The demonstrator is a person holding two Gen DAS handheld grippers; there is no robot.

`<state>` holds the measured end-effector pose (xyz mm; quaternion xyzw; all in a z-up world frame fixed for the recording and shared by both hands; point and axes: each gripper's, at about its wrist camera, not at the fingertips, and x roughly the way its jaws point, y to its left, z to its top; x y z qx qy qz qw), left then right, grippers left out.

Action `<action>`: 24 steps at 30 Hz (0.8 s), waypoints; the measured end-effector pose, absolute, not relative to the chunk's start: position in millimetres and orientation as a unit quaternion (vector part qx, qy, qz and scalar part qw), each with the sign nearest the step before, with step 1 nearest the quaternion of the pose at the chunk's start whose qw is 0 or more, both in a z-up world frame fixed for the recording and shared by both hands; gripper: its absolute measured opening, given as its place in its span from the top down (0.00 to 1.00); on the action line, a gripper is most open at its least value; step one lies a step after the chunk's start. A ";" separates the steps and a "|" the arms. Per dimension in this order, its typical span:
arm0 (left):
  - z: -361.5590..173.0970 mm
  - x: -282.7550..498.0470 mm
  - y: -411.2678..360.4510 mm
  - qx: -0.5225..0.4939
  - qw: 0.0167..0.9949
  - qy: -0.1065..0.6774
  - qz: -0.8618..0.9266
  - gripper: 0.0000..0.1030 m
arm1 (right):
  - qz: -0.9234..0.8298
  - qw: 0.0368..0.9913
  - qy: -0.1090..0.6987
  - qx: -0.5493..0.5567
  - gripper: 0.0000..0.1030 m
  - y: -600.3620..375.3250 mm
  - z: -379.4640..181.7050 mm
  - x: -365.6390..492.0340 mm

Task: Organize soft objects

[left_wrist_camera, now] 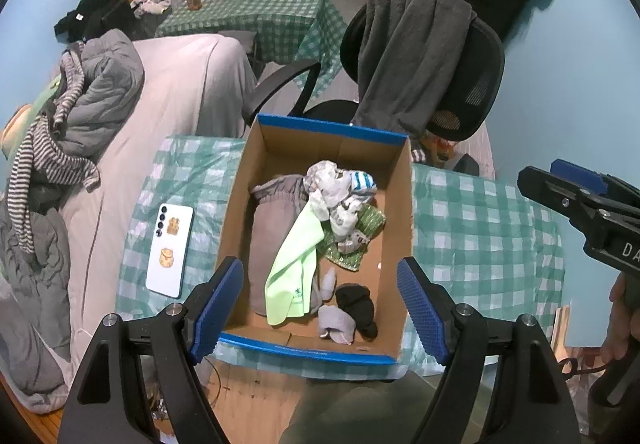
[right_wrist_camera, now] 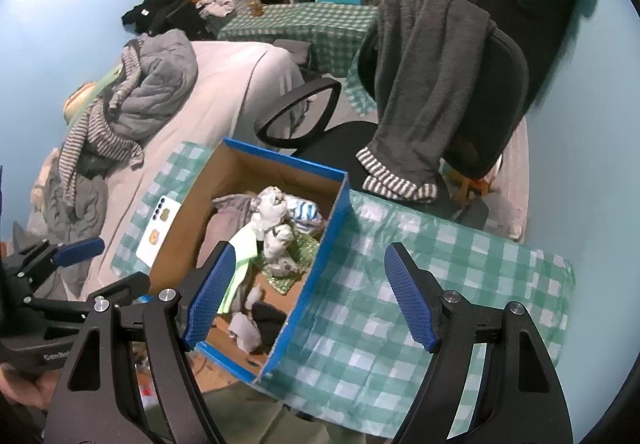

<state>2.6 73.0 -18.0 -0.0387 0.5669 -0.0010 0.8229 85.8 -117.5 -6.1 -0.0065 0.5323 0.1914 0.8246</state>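
A cardboard box [left_wrist_camera: 400,204] with blue rims stands on the green checked table. In it lie a grey garment [left_wrist_camera: 272,240], a light green cloth [left_wrist_camera: 296,264], a white and striped bundle [left_wrist_camera: 340,196], a green patterned cloth [left_wrist_camera: 360,240], a black sock [left_wrist_camera: 358,304] and a grey sock [left_wrist_camera: 336,324]. My left gripper [left_wrist_camera: 320,308] is open and empty above the box's near rim. My right gripper [right_wrist_camera: 310,298] is open and empty above the box's right wall [right_wrist_camera: 316,264], and it shows at the right in the left wrist view [left_wrist_camera: 580,200].
A white phone [left_wrist_camera: 170,250] lies on the table left of the box. An office chair [left_wrist_camera: 460,84] draped with a grey garment [left_wrist_camera: 408,56] stands behind the table. A bed [left_wrist_camera: 160,116] with piled clothes is at left. Checked tablecloth [right_wrist_camera: 440,284] lies right of the box.
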 end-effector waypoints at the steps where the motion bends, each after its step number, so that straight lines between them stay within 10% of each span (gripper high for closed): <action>1: -16.7 3.2 71.6 -0.039 0.824 0.565 -0.001 0.22 | 0.188 0.826 0.531 -0.004 0.25 -120.6 -4.6 85.3; 24: -7.6 4.9 48.7 -0.028 0.830 0.557 0.002 0.22 | 0.169 0.833 0.527 0.009 0.25 -150.8 1.8 83.7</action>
